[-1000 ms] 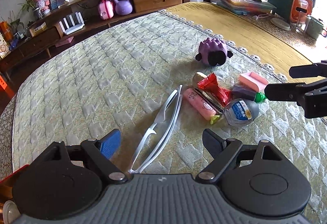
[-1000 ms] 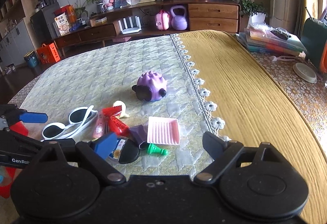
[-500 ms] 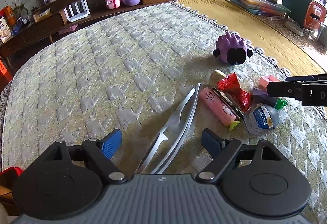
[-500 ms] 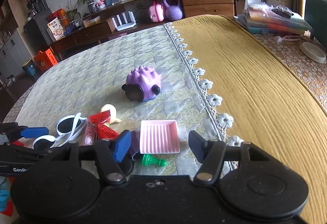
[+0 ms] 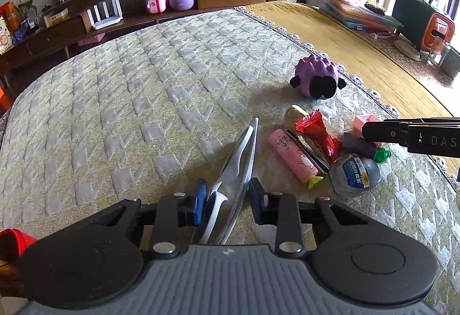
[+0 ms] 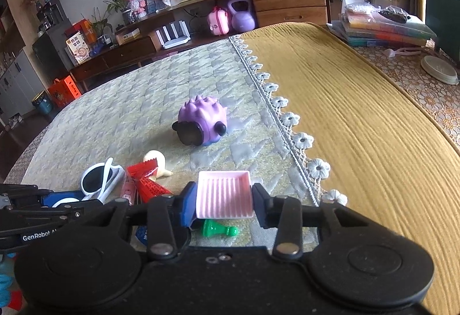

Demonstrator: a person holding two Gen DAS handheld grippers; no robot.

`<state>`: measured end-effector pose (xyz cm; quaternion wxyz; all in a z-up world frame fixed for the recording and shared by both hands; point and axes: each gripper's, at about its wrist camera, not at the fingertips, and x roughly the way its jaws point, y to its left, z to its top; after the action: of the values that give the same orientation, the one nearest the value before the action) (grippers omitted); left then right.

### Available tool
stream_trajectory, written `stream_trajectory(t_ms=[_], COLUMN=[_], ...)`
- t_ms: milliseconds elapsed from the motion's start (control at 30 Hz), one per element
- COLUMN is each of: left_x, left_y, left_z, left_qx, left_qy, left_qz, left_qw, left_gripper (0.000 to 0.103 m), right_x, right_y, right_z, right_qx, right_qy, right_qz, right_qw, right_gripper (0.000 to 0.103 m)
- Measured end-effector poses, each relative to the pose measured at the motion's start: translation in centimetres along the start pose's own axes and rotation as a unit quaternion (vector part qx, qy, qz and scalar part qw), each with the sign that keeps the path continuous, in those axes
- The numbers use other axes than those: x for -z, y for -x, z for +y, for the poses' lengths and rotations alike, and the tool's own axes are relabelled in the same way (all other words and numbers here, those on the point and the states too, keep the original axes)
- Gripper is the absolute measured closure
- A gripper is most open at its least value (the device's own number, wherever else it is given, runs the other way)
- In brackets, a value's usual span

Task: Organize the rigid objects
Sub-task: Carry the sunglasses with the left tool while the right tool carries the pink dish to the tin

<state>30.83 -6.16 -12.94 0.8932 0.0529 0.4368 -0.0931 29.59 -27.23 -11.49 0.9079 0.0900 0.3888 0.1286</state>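
Observation:
My left gripper [image 5: 227, 205] is shut on the white sunglasses [image 5: 238, 154], which lie on the quilted cloth; they also show in the right wrist view [image 6: 100, 180]. My right gripper [image 6: 224, 200] is shut on the pink ribbed tray [image 6: 222, 194], seen edge-on in the left wrist view [image 5: 360, 124]. Beside them lie a pink tube [image 5: 293, 155], a red wrapper [image 5: 316, 132], a round bottle [image 5: 355, 175], a green chess pawn [image 6: 218, 230] and a cream piece [image 6: 156, 161].
A purple spiky toy [image 6: 201, 124] sits further back on the quilted cloth [image 5: 129, 113]. A yellow cloth [image 6: 359, 128] covers the table to the right of a flower-lace edge. Stacked books [image 6: 388, 30] and a white lid [image 6: 438, 69] lie at the far right.
Both grippers have closed: the left one on the sunglasses, the right one on the pink tray. Both moved in lower and closer to the pile.

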Motion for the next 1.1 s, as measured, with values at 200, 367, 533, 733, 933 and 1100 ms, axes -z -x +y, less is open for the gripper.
stream_trajectory(t_ms=[200, 367, 533, 733, 933, 1100], left_x=[0.2, 0.6, 1.2, 2.0, 2.9, 3.8], left_y=[0.4, 1.2, 2.9, 5.4, 8.6, 11.5], left_z=[0.2, 0.4, 0.3, 0.3, 0.6, 1.7], left_qx=[-0.008, -0.004, -0.002, -0.001, -0.001, 0.001], left_qy=[0.021, 0.045, 0.06, 0.077, 0.086, 0.097], left_qz=[0.009, 0.019, 0.019, 0.021, 0.015, 0.006], left_qw=[0.9997, 0.9988, 0.998, 0.9968, 0.9962, 0.9953], left_gripper=[0.079, 0.079, 0.079, 0.079, 0.079, 0.079], right_x=[0.2, 1.3, 2.2, 2.8, 3.1, 3.4], right_y=[1.5, 3.3, 5.2, 7.4, 9.6, 11.0], right_z=[0.5, 1.8, 3.4, 5.1, 7.1, 9.2], right_qx=[0.006, -0.004, -0.017, -0.028, -0.039, -0.052], right_qy=[-0.004, 0.007, 0.018, 0.025, 0.038, 0.052], right_qz=[-0.008, -0.007, -0.009, -0.012, -0.023, -0.029], right_qw=[1.0, 1.0, 1.0, 0.999, 0.998, 0.997], right_gripper=[0.063, 0.063, 0.063, 0.063, 0.063, 0.063])
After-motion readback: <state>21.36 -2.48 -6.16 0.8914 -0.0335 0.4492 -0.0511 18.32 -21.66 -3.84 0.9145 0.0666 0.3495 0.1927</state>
